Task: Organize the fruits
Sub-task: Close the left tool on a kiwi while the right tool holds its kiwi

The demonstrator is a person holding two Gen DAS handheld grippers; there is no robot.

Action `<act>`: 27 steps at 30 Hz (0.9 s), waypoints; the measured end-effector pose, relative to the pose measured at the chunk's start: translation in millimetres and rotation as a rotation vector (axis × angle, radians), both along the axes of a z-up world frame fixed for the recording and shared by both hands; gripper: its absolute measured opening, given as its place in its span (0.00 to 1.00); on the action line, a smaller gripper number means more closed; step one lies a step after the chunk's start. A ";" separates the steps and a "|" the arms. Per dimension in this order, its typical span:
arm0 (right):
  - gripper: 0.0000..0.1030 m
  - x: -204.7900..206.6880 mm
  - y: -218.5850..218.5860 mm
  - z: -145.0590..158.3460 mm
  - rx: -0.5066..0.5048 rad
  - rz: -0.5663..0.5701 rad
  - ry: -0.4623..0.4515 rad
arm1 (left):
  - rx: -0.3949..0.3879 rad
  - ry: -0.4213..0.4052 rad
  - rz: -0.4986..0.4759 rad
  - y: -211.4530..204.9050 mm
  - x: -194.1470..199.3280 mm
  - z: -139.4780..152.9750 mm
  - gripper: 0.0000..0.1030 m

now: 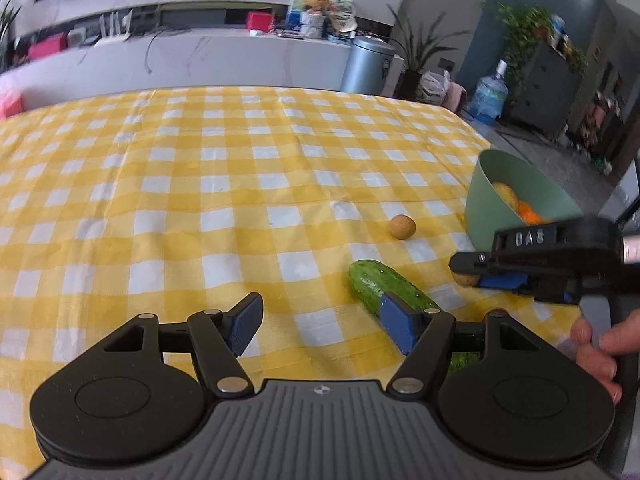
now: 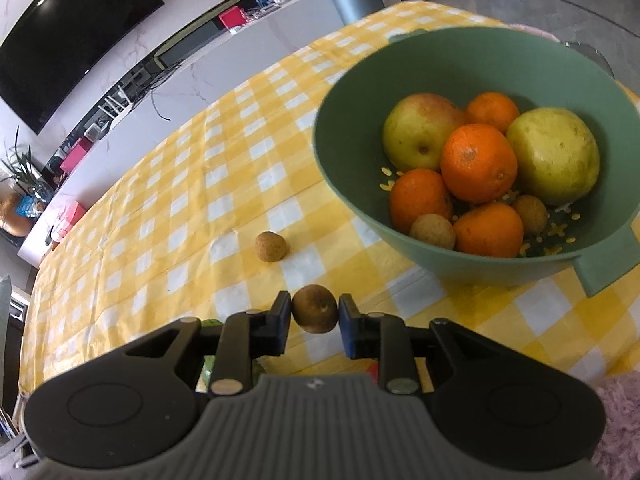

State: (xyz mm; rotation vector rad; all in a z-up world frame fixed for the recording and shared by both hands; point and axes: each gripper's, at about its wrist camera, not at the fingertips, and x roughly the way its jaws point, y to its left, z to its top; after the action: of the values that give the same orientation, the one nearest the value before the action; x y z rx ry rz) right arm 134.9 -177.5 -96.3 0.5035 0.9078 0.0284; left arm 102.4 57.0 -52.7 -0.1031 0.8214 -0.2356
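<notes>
Yellow-and-white checked tablecloth (image 1: 200, 184) fills the left wrist view. Left gripper (image 1: 320, 326) hovers over it, fingers spread wide, nothing between them. Cucumber (image 1: 384, 288) lies just beyond, its near end hidden behind the right-hand blue pad. Loose longan (image 1: 403, 227) sits farther out, apart from the green bowl (image 1: 492, 184) at the table's right edge. Right gripper (image 1: 466, 274) enters from the right, pinching a small brown fruit.

Right wrist view: right gripper (image 2: 315, 314) is clamped on a held longan (image 2: 315, 314), both pads touching it, short of the green bowl (image 2: 352, 160). Bowl holds oranges (image 2: 478, 162), two yellow-green apples (image 2: 554, 156), two longans. Loose longan (image 2: 271, 246) rests on the cloth, left of the bowl.
</notes>
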 end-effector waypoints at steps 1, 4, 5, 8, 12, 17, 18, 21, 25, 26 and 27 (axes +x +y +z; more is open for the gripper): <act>0.21 0.6 -3.0 -0.3 0.017 -0.012 -0.001 | 0.017 -0.016 -0.009 -3.2 -0.9 1.4 0.75; 0.21 0.0 -8.8 1.0 0.037 -0.026 -0.018 | 0.040 -0.050 -0.044 -12.5 -0.6 6.4 0.75; 0.21 -0.2 -10.0 0.7 0.040 -0.028 -0.022 | 0.041 -0.062 -0.071 -17.1 0.1 8.8 0.75; 0.21 1.5 -15.4 -2.3 0.060 -0.051 -0.015 | 0.068 -0.094 -0.163 -34.1 4.1 11.9 0.75; 0.21 2.1 -17.1 -2.4 0.093 -0.031 -0.015 | 0.168 -0.137 -0.295 -58.9 12.8 10.1 0.75; 0.21 -0.1 -21.8 -0.2 0.107 -0.065 -0.032 | 0.190 -0.107 -0.359 -76.0 37.3 -5.8 0.64; 0.21 -2.2 -23.1 2.5 0.099 -0.075 -0.045 | 0.193 -0.097 -0.368 -78.9 42.6 -9.2 0.61; 0.21 -6.9 -26.8 6.8 0.089 -0.088 -0.072 | 0.201 -0.073 -0.395 -84.5 56.6 -16.7 0.46; 0.21 -6.4 -32.5 3.9 0.177 -0.056 -0.075 | 0.197 -0.058 -0.393 -89.4 76.1 -22.6 0.34; 0.21 -6.6 -32.1 3.4 0.183 -0.053 -0.074 | 0.190 -0.049 -0.392 -89.4 79.9 -22.9 0.34; 0.21 -6.8 -30.9 3.7 0.175 -0.050 -0.074 | 0.182 -0.038 -0.395 -90.4 84.8 -24.4 0.34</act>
State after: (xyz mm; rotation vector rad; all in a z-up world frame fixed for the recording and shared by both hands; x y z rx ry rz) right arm 128.1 -208.4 -92.6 0.6837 0.8234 0.0815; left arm 187.2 -33.4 -77.0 0.2366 0.8167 -0.5309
